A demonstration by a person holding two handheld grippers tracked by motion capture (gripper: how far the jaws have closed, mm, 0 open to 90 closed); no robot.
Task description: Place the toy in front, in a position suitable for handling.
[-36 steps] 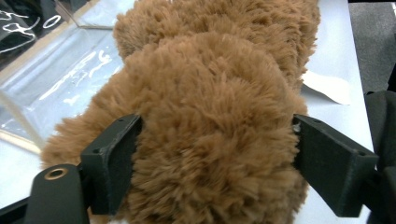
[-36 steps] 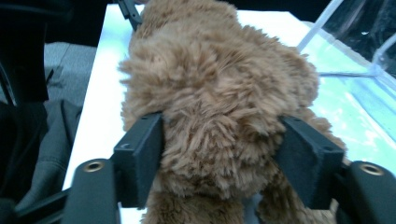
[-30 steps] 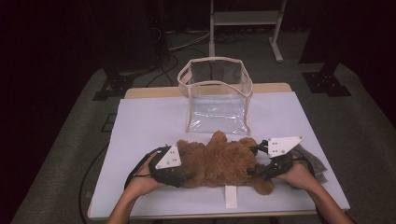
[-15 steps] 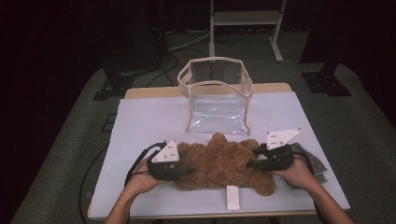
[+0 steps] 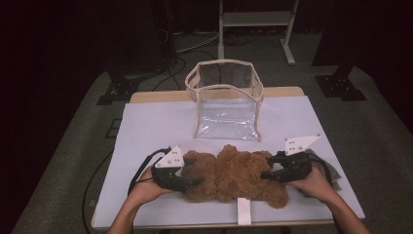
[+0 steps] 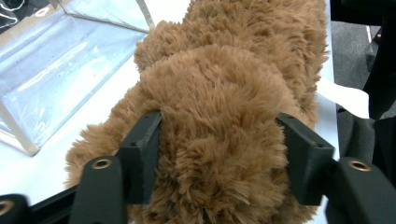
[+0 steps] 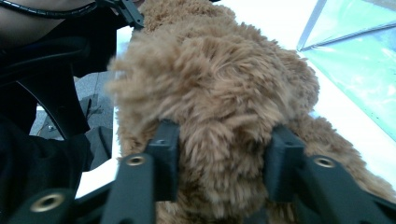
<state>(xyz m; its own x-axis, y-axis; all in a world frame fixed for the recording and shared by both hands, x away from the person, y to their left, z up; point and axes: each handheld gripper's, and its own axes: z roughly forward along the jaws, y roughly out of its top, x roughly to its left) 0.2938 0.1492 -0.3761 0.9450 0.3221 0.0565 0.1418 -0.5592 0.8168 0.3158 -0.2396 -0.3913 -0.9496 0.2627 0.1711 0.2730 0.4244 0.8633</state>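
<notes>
While I hold both tools at the table's near edge, this is how it stands around the bear.

Table: white top; the bear lies on its near half, lengthways across me.

Clear bag: stands open-topped just beyond the bear, apart from it; nothing lies between the two. I judge it the likely place for the bear to go.

Plush bear: brown, flat on the table, one end toward each hand.

Change: half a second ago my tools sat a little looser at the bear's ends; now each has fur pressed between its jaws. I take that to mean the grasp is made and the lift can begin.

Left gripper: clenched on the bear's left end, fur bulging between the black jaws.

Right gripper: clenched on the bear's right end in the same way.

White strip: lies on the table at the bear's near side, partly tucked under it; it could drag along.

In the way: the bag's soft rim may fold as the bear comes over it.
</notes>
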